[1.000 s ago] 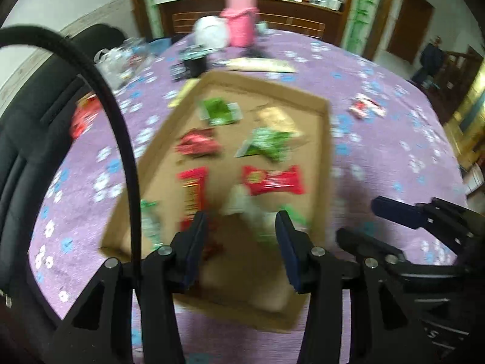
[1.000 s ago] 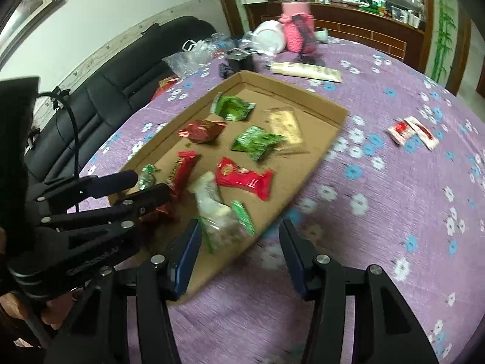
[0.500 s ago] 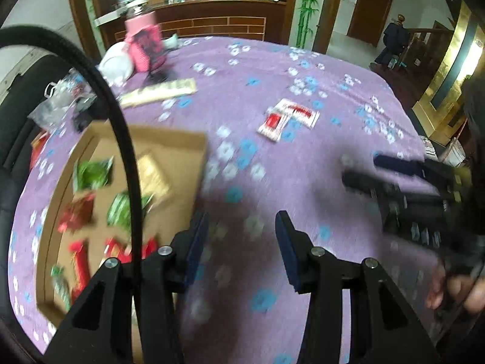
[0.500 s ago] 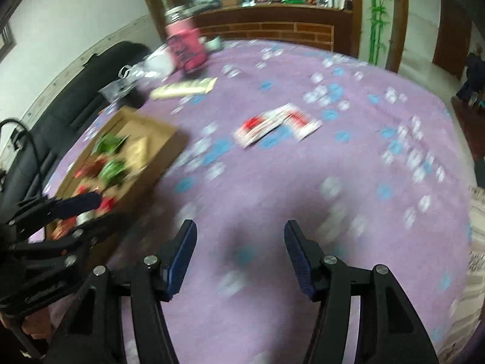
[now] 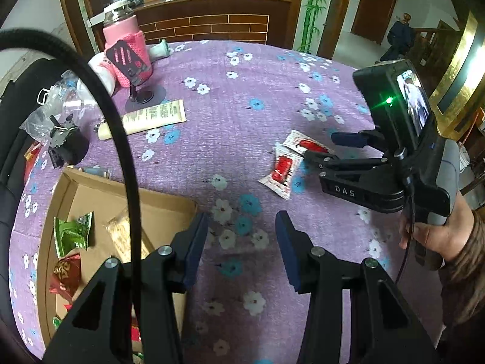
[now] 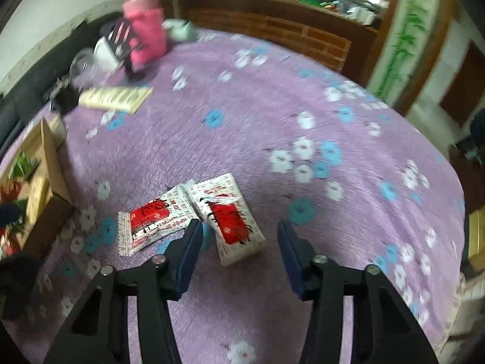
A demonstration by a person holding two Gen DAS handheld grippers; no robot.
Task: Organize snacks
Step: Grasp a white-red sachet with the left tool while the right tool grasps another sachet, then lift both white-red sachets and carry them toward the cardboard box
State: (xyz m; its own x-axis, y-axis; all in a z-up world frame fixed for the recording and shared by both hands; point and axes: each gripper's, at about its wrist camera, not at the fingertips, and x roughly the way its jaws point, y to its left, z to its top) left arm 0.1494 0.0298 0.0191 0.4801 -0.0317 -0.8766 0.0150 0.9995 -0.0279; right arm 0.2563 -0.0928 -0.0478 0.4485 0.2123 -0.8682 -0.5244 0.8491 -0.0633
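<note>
The right gripper (image 6: 239, 248), fingers closing but gripping nothing yet, hangs over the nearer of two red-and-white snack packets (image 6: 232, 218) on the purple worktop (image 6: 272, 115), its long axis running away between them, while the empty, part-open left gripper (image 5: 242, 242) hovers farther off beside the cardboard tray (image 5: 169, 200).

pink jar cosy (image 5: 127, 51), cream tube (image 5: 145, 119) (flat) — brick counter (image 5: 212, 25)
</note>
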